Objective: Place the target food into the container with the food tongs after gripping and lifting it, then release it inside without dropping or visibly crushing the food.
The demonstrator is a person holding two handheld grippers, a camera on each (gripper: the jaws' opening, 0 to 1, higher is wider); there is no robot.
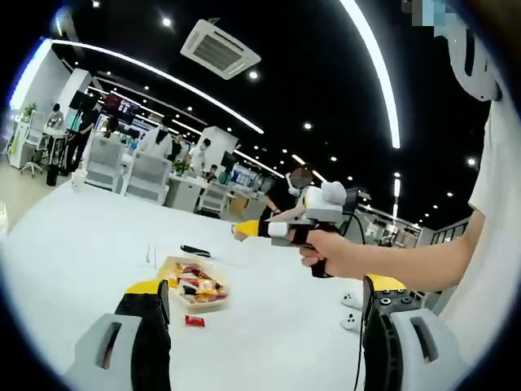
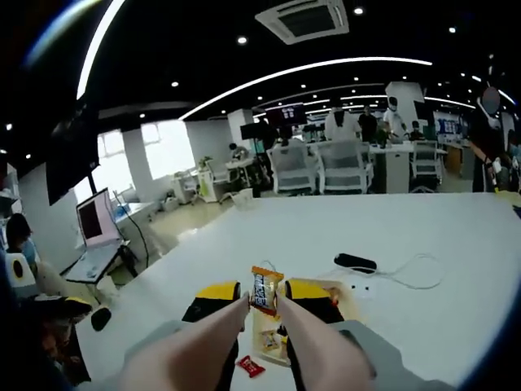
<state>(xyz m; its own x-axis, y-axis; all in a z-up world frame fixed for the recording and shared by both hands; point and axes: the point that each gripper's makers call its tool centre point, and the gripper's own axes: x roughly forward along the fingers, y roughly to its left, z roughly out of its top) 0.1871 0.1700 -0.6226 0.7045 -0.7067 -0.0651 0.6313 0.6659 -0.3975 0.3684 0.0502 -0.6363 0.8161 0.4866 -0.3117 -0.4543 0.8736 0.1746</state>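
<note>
White tabletop [image 1: 73, 244] carried a clear plastic container [image 1: 195, 287] of snacks. Left gripper [image 1: 264, 326] stood wide and empty. Right gripper [image 2: 264, 305] squeezed beige tongs [image 2: 212, 346] pinching an orange wrapped candy [image 2: 264, 291] above the container; best lowered inside before easing grip.

A black ceiling [image 1: 309, 73] was lit by curved strips [image 2: 317, 69]; white office chairs [image 2: 338, 167] were ranged behind.

White table [image 1: 81, 244] lies mostly bare around the food tray [image 1: 195, 287]. Obstacles: red packet [image 1: 194, 321] just beside tray, black device [image 2: 356, 262] with white cable [image 2: 411, 281] beyond it.
</note>
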